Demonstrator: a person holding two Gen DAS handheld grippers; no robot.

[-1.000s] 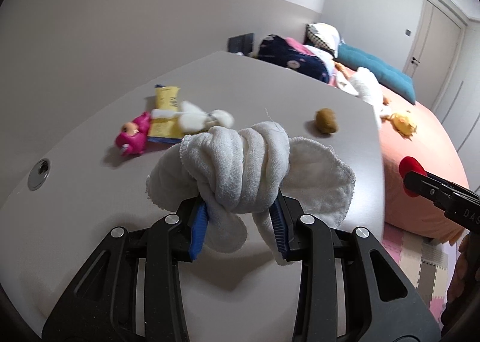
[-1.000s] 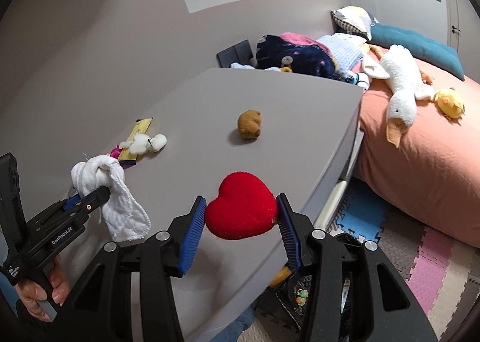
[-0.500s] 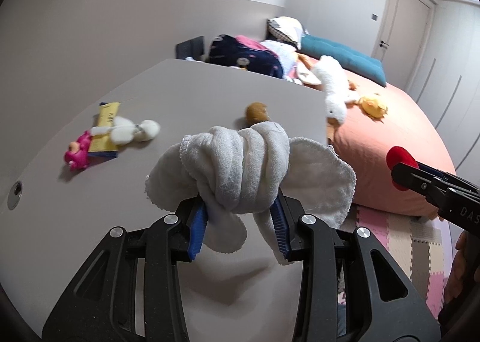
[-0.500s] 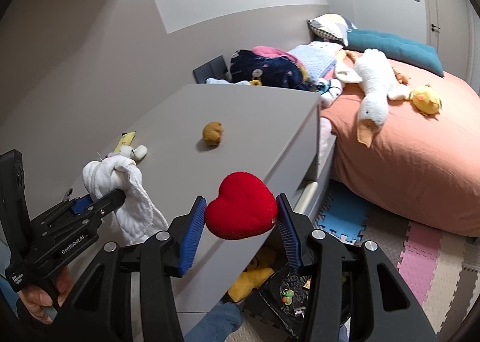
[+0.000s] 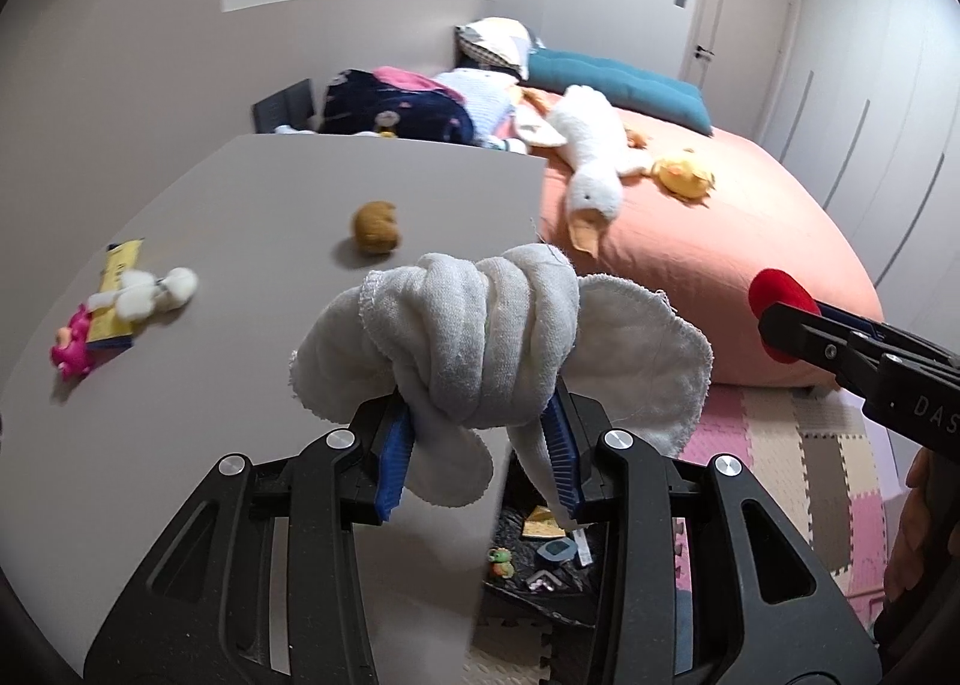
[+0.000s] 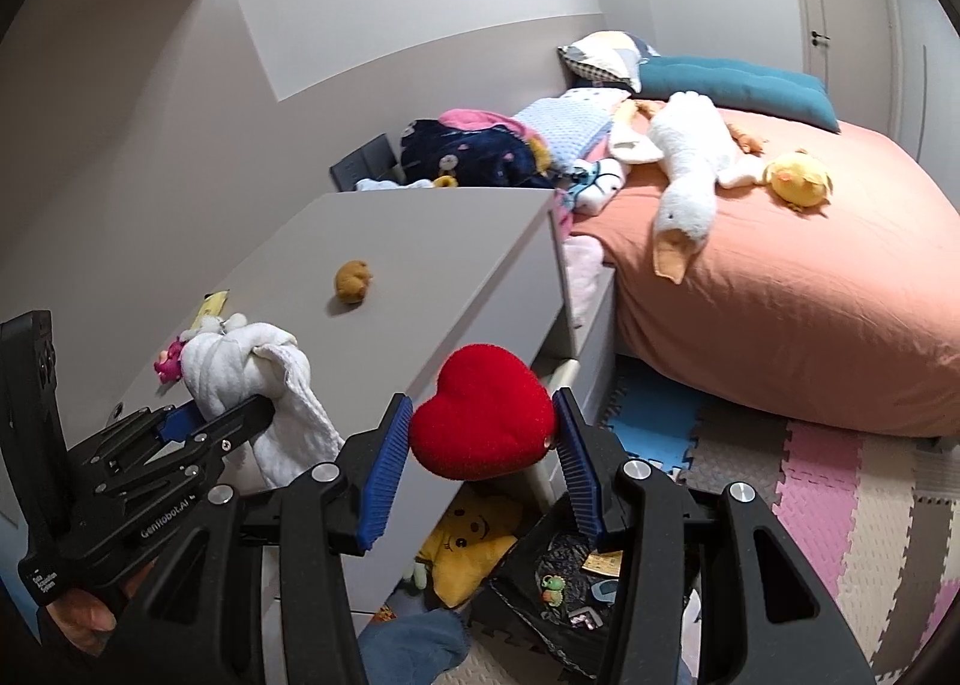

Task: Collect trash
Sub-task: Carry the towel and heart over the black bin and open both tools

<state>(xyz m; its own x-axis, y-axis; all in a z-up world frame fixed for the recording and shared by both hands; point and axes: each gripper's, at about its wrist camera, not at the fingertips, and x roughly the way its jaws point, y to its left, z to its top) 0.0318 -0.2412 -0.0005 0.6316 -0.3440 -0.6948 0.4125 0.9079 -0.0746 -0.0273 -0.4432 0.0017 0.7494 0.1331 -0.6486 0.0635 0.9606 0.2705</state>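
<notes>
Gripping one item apiece, both grippers are hanging past the near edge of the grey desk (image 5: 252, 193).

Clamping a knotted white cloth (image 5: 480, 337) between its blue pads, the left gripper (image 5: 480, 445) is sitting at the centre of its own view, and its cloth is draping down on both sides of the jaws. Squeezing a red plush heart (image 6: 483, 412), the right gripper (image 6: 480, 451) is showing in the left view at 3 o'clock. On the desk, a brown plush (image 5: 375, 227) is lying at 11 o'clock from the cloth, and a white plush (image 5: 153, 292), a yellow wrapper (image 5: 114, 289) and a pink toy (image 5: 72, 346) are clustering at 9 o'clock. Below both grippers, at 6 o'clock, a black bag (image 6: 564, 583) with small items inside is sitting on the foam floor mat (image 6: 828, 481). A white goose plush (image 6: 690, 175) is lying on the orange bed (image 6: 780, 295) at 1 o'clock.
</notes>
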